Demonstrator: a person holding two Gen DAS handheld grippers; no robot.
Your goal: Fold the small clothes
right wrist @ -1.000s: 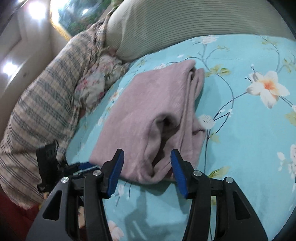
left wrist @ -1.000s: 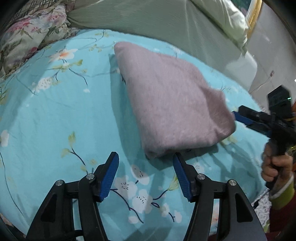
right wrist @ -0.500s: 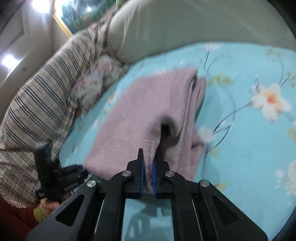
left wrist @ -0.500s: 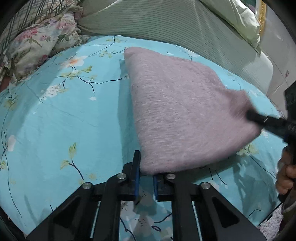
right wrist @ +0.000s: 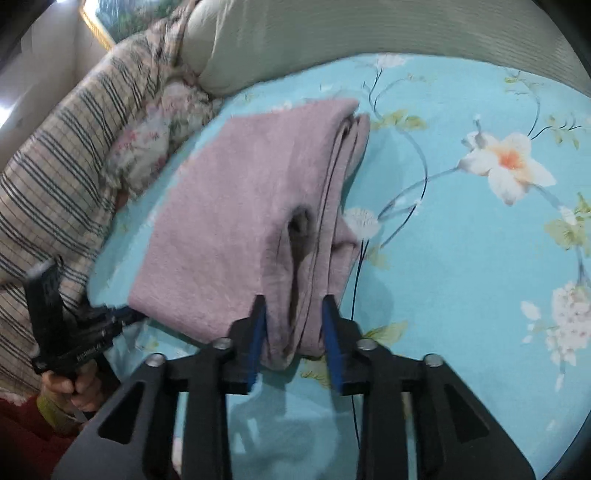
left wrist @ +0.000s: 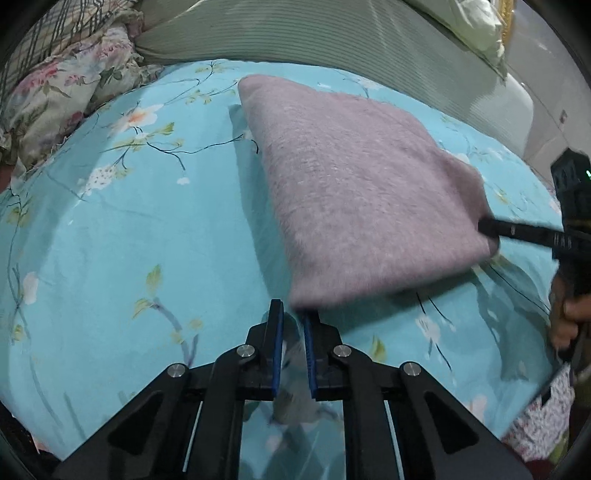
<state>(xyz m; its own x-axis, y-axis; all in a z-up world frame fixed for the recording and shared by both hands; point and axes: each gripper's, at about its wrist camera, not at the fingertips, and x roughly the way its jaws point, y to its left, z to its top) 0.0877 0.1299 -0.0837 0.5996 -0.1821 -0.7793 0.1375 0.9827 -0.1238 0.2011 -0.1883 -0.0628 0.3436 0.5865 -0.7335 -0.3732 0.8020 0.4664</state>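
Observation:
A folded pink fleecy garment [left wrist: 362,192] lies on the light blue flowered bed sheet [left wrist: 129,240]. My left gripper [left wrist: 294,314] is at its near corner, jaws narrow, pinching that corner at the fingertips. In the right wrist view the garment [right wrist: 240,229] shows its stacked fold edges. My right gripper [right wrist: 293,306] has its jaws opening, and the thick folded end sits between the pads without being squeezed. Each gripper shows in the other's view: the right gripper [left wrist: 484,225] at the garment's other near corner, the left gripper [right wrist: 122,317] at the left corner.
A green ribbed bolster [left wrist: 332,33] runs along the far side of the bed. A floral pillow [left wrist: 55,99] and a striped blanket [right wrist: 55,166] lie at one end. A person's hand [left wrist: 569,317] holds the right gripper's handle.
Both grippers stood open just short of the garment, then shut on its near edge. The left still pinches its corner; the right has reopened around a thicker part of the fold.

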